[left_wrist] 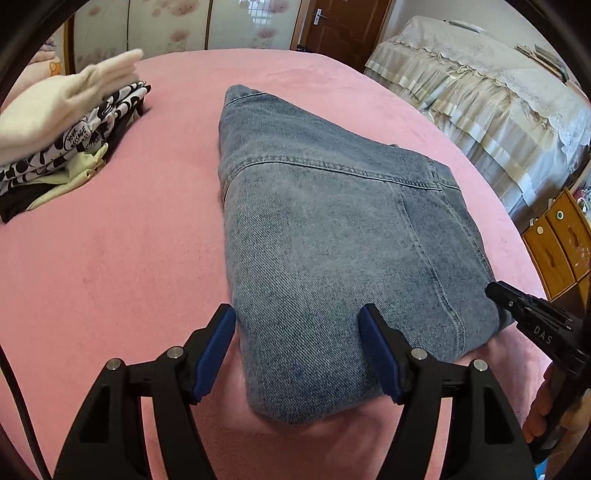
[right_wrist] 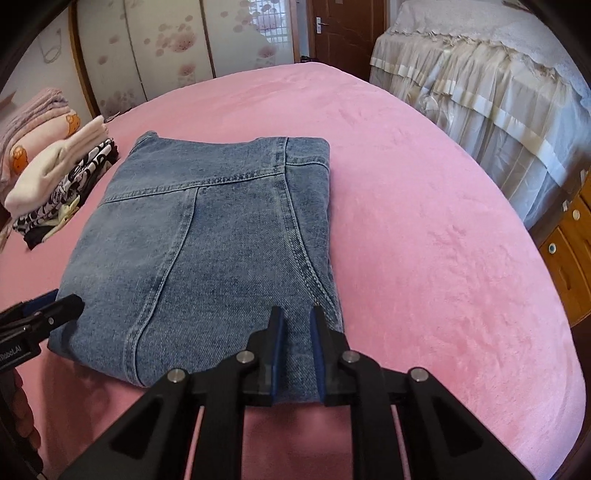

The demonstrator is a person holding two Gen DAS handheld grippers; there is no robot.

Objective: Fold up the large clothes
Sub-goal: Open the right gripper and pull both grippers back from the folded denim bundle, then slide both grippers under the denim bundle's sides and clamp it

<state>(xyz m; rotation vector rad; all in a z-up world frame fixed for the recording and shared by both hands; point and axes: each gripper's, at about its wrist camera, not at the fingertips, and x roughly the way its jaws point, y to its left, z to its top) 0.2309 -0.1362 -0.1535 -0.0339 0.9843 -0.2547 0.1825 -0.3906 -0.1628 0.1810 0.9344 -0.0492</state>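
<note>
Centrally placed: folded jeans (right_wrist: 199, 251), blue denim, lying flat as a thick rectangular bundle on the pink blanket (right_wrist: 424, 229), seams and stitching facing up.

Right gripper (right_wrist: 297, 350): jaws narrowed to a slim gap, blue pads on either side of the bundle's near right corner at 6 o'clock in the right wrist view; denim between the pads, firm pinch not confirmable. Same gripper seen at 4 o'clock in the left wrist view (left_wrist: 496, 290), black tip at the denim edge.

Left gripper (left_wrist: 297, 345): jaws spread wide, straddling the near left corner of the bundle, one pad outside the left edge, the other over the cloth; contact not confirmable. Seen again at 9 o'clock in the right wrist view (right_wrist: 55, 304), just beside the bundle's left edge.

Stack of folded clothes (left_wrist: 62, 136) at 10 o'clock on the blanket, well apart from the jeans: cream garment on top, black-and-white print beneath.

Second bed (right_wrist: 480, 96) with cream frilled cover at 2 o'clock. Wooden door (right_wrist: 343, 29) at 12 o'clock. Wooden drawers (left_wrist: 557, 240) at 3 o'clock.
</note>
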